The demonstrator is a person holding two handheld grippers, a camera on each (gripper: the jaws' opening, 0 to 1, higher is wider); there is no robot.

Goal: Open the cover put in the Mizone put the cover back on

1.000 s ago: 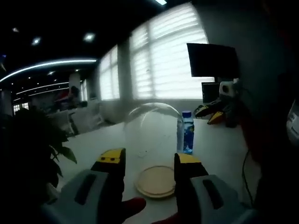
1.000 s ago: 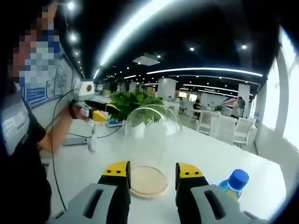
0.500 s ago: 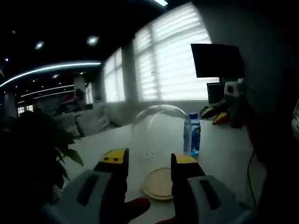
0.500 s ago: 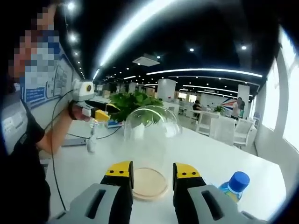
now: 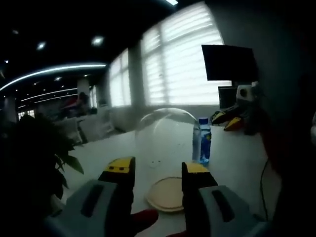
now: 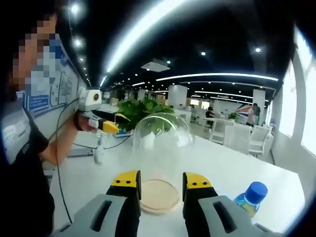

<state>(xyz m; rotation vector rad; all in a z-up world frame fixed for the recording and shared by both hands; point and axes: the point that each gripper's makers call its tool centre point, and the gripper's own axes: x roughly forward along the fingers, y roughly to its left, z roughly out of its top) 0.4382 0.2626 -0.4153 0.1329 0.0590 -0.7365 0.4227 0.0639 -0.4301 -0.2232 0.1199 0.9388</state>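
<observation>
We stand at a long white table in a large open office, with bright ceiling strips above and blinds on the windows. On the table we see a clear glass dome cover sitting on a round pale wooden base; the glass is transparent, with a rounded top, and the base inside looks bare. A Mizone bottle with a blue cap and blue label stands upright on the table just beside the dome, outside it.

In the left gripper view the left gripper has its yellow-tipped jaws spread apart with nothing between them, in front of the dome, and the base lies between the tips. There the right gripper shows far behind, near a dark monitor.

In the right gripper view the right gripper is also parted and empty. The bottle appears low at the right, a green leafy plant stands behind the dome, and the left gripper is raised in a person's hand.
</observation>
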